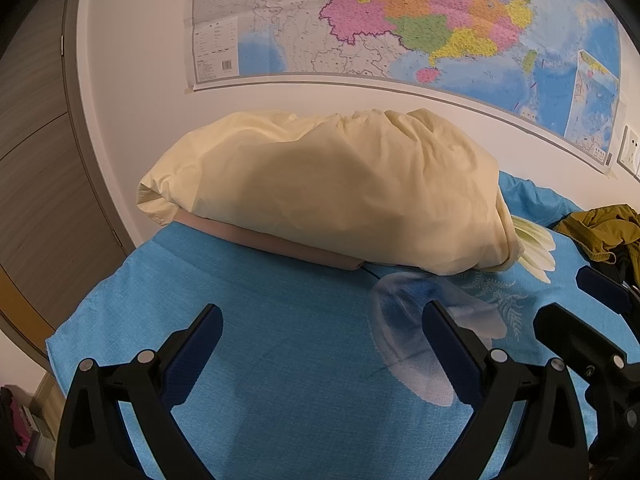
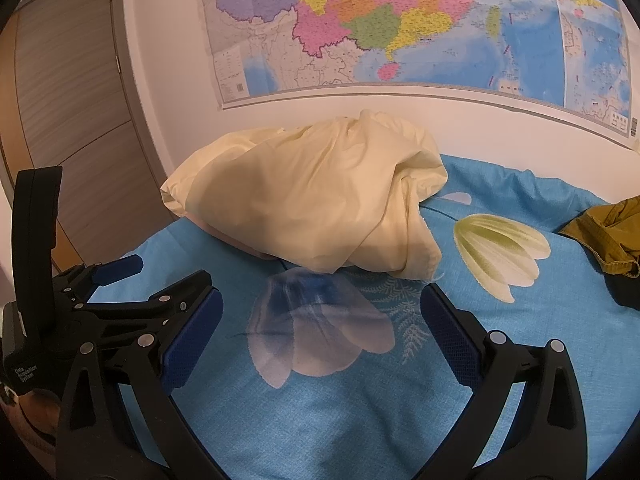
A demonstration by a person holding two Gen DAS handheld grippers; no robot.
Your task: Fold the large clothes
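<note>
An olive-green crumpled garment [image 1: 604,232] lies on the blue flowered bed sheet [image 1: 280,340] at the far right, half cut off by the frame edge; the right wrist view shows the olive garment [image 2: 612,236] at its right rim. My left gripper [image 1: 322,314] hovers open over the bare sheet, nothing between its blue pads. My right gripper [image 2: 320,294] is open too, above the printed flower, holding nothing. Each gripper shows in the other's view: the right gripper [image 1: 560,304] at the right of the left wrist view, the left gripper [image 2: 168,272] at the left of the right wrist view. Both are well short of the garment.
A pale yellow pillow [image 1: 320,192] lies on a beige folded cloth [image 1: 288,248] against the wall ahead, with the pillow [image 2: 304,200] also facing the right gripper. A large map [image 1: 400,24] hangs above. A wooden door [image 2: 68,100] is at the left. A dark item [image 2: 628,292] sits under the garment.
</note>
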